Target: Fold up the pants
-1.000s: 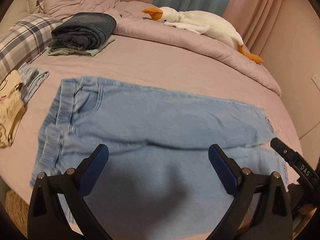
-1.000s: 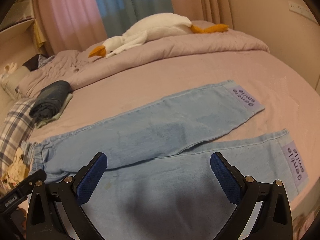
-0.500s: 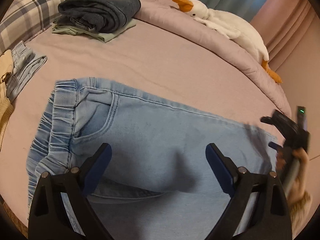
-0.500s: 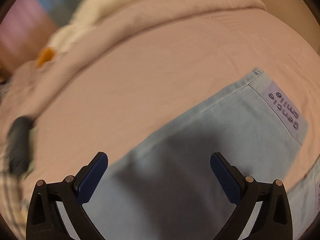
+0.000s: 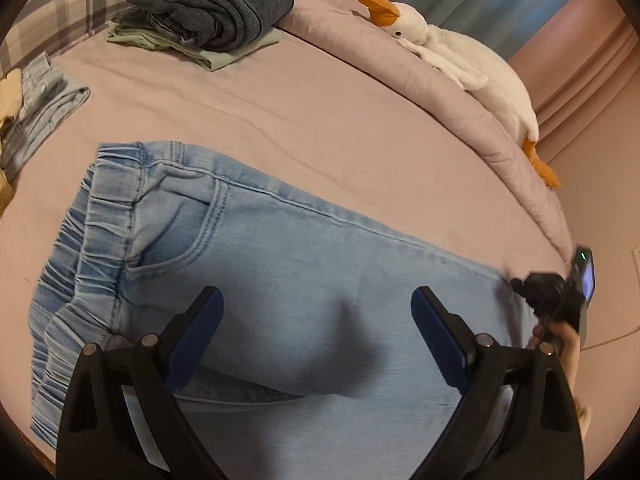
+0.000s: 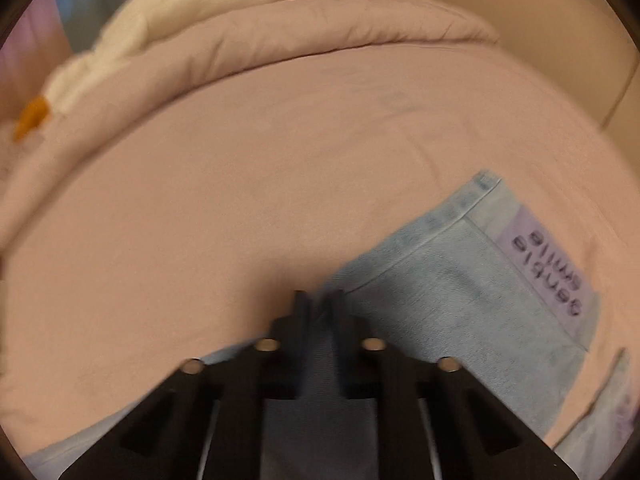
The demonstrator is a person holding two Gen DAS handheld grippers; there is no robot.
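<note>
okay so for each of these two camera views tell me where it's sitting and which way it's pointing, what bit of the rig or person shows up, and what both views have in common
Left wrist: rides the left gripper, tilted down over the jeans waist end; its own open blue-padded fingers show, plus the right gripper and a hand at the right edge.
Right wrist: rides the right gripper, tilted down at the far leg's outer seam near the hem label; its jaws have just closed on that edge.
Shared: the jeans, the pink bed, the goose plush.

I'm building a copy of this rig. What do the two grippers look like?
Both are black plastic. The left gripper has two angled fingers faced with blue pads and silver pivot pins. The right gripper shows matching black links and silver pins.
</note>
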